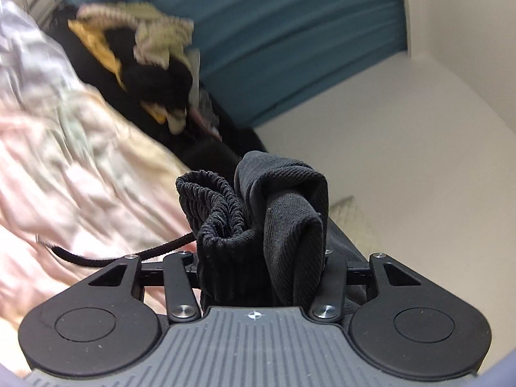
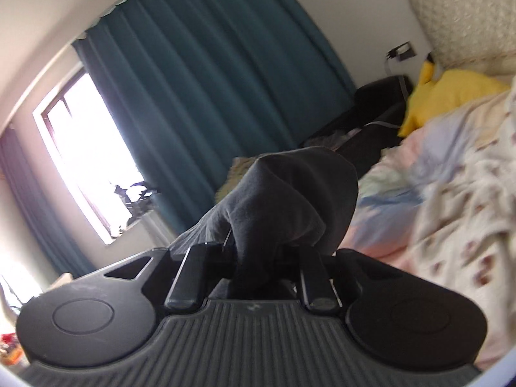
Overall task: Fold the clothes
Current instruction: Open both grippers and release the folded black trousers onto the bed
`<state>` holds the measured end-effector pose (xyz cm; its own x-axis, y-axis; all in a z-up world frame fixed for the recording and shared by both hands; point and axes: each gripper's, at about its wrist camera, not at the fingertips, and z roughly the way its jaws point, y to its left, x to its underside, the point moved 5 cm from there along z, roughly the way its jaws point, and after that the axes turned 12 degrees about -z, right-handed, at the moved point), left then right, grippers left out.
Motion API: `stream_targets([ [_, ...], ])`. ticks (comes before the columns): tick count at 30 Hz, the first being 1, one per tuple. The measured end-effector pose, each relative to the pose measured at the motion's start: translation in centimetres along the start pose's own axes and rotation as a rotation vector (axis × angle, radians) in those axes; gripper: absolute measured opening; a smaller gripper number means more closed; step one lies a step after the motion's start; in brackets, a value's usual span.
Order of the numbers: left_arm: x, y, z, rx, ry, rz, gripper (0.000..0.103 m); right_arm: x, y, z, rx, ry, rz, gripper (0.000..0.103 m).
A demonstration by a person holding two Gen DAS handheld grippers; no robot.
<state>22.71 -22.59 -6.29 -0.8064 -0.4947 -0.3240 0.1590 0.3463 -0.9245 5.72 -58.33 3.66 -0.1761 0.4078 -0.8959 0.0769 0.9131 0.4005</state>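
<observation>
My left gripper [image 1: 258, 258] is shut on a black garment [image 1: 283, 213], bunched at its ribbed elastic waistband [image 1: 209, 206], with a black drawstring [image 1: 96, 256] trailing left. The cloth hides the fingertips. My right gripper [image 2: 261, 258] is shut on another part of the dark grey-black garment [image 2: 290, 200], which humps up over the jaws and hides them. Both grippers hold the cloth up in the air above the bed.
A pink and pale floral quilt [image 1: 64, 167] covers the bed [image 2: 451, 193]. A pile of mixed clothes [image 1: 138, 51] lies behind it. A yellow plush toy [image 2: 451, 93], a black sofa [image 2: 374, 122], teal curtains [image 2: 209, 80] and a bright window [image 2: 87, 154] stand beyond.
</observation>
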Motion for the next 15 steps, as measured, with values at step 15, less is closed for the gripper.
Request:
stream_targets([
  [15, 6.3, 11.4, 8.7, -0.066, 0.106, 0.182, 0.062, 19.5, -15.9, 3.8, 0.139, 0.077, 0.204, 0.028],
])
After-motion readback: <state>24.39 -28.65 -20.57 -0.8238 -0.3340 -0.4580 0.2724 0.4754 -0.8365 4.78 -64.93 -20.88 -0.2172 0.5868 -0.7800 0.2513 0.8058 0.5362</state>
